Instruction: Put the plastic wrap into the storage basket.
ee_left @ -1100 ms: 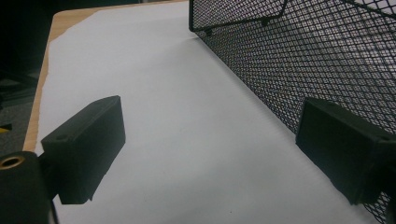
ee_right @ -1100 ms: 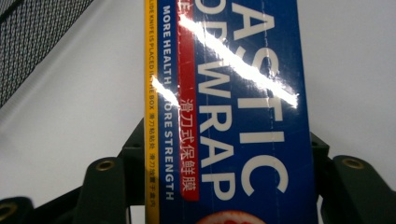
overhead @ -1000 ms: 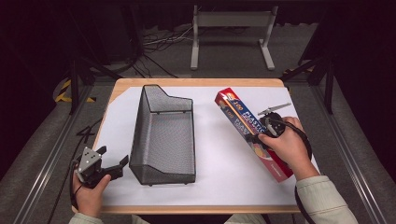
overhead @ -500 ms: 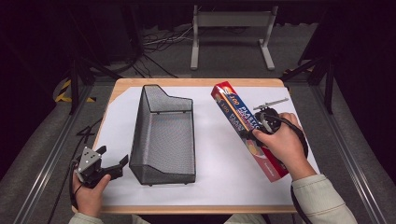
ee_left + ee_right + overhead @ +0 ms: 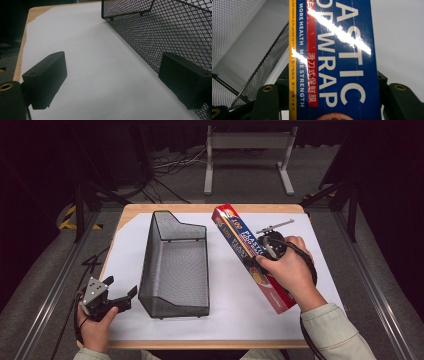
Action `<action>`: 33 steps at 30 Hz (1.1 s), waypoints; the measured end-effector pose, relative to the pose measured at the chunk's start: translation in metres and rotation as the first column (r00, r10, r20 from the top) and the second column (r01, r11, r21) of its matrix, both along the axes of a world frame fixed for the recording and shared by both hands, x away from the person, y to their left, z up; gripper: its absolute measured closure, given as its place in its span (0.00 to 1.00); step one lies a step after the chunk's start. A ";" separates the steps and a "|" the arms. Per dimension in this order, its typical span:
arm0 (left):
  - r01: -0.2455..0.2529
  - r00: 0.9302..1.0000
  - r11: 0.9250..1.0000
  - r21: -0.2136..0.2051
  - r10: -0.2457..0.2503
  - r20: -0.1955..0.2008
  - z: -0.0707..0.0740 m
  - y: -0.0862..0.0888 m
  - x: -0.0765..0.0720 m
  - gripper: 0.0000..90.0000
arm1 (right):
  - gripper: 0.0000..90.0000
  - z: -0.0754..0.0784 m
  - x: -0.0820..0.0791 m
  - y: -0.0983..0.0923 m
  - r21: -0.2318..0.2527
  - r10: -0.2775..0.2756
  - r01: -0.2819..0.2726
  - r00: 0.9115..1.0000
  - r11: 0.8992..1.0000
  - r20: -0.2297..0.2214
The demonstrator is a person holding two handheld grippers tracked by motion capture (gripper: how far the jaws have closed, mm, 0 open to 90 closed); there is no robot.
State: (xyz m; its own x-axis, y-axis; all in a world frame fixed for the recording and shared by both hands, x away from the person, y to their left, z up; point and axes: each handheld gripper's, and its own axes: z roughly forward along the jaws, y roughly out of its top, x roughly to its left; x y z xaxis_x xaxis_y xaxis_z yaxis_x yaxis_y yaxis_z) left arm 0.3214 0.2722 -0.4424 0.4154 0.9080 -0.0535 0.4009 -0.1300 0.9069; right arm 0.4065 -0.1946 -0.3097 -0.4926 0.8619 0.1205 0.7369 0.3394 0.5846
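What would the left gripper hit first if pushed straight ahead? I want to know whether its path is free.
Probably the mesh basket: its wall crowds the left gripper beside one jaw.

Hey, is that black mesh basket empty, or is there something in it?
Empty. The high view looks straight into the basket and shows only bare mesh; the wrap box is outside it, in the right claw.

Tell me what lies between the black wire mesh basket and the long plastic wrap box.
Nothing: in the high view a bare stretch of white paper sheet separates the black wire mesh basket from the long red-and-blue plastic wrap box, which the right gripper holds.
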 end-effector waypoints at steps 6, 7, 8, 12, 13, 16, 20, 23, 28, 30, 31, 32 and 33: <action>0.000 1.000 1.000 0.000 0.000 0.000 0.000 0.000 0.000 0.10 | 0.46 0.005 0.001 0.018 0.027 0.015 -0.015 1.000 1.000 -0.010; 0.001 1.000 1.000 0.000 -0.001 0.000 0.000 0.000 0.000 0.10 | 0.45 0.006 0.001 0.022 0.030 0.017 -0.017 1.000 0.999 -0.014; 0.002 1.000 1.000 -0.002 -0.002 0.001 0.000 0.000 0.000 0.10 | 0.46 0.006 0.001 0.025 0.030 0.018 -0.017 1.000 0.999 -0.016; 0.002 1.000 1.000 0.000 -0.002 0.001 0.001 0.000 0.000 0.10 | 0.45 0.009 0.002 0.042 0.033 0.036 -0.036 0.999 0.999 -0.022; 0.003 1.000 1.000 -0.003 -0.003 0.003 0.001 0.000 0.000 0.10 | 0.45 0.010 0.003 0.045 0.035 0.042 -0.042 0.999 0.999 -0.021; -0.001 1.000 1.000 -0.005 0.001 0.002 0.001 0.001 0.000 0.10 | 0.45 0.011 0.002 0.053 0.038 0.052 -0.051 0.998 0.998 -0.024; 0.000 1.000 1.000 -0.007 0.000 0.003 0.001 0.000 0.000 0.10 | 0.45 0.014 0.003 0.066 0.028 0.067 -0.067 0.997 0.997 -0.026; 0.000 1.000 1.000 -0.009 0.000 0.004 0.001 0.001 0.000 0.10 | 0.45 0.016 0.003 0.074 0.036 0.078 -0.077 0.997 0.996 -0.029; 0.004 1.000 1.000 -0.005 -0.004 0.003 0.001 0.000 0.000 0.10 | 0.45 0.019 0.002 0.084 0.051 0.082 -0.080 0.996 0.995 -0.032; 0.005 1.000 1.000 -0.006 -0.005 0.002 0.001 0.000 0.000 0.10 | 0.45 0.019 0.002 0.088 0.057 0.082 -0.080 0.996 0.995 -0.037; 0.003 1.000 1.000 -0.005 -0.003 0.002 0.001 0.000 0.000 0.10 | 0.45 0.019 0.002 0.091 0.061 0.082 -0.080 0.996 0.995 -0.042; 0.002 1.000 1.000 -0.006 -0.002 0.002 0.001 0.000 0.000 0.10 | 0.45 0.019 0.002 0.093 0.065 0.079 -0.076 0.996 0.995 -0.046; 0.003 1.000 1.000 -0.008 -0.003 0.004 0.001 0.000 0.000 0.10 | 0.45 0.018 0.002 0.095 0.067 0.079 -0.076 0.996 0.995 -0.046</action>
State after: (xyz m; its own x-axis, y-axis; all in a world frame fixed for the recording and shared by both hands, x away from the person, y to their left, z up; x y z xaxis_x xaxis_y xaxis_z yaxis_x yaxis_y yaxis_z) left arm 0.3216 0.2725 -0.4411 0.4183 0.9064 -0.0589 0.3973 -0.1242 0.9093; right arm 0.4087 -0.0992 -0.2913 -0.5495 0.8110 0.2008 0.7379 0.3584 0.5718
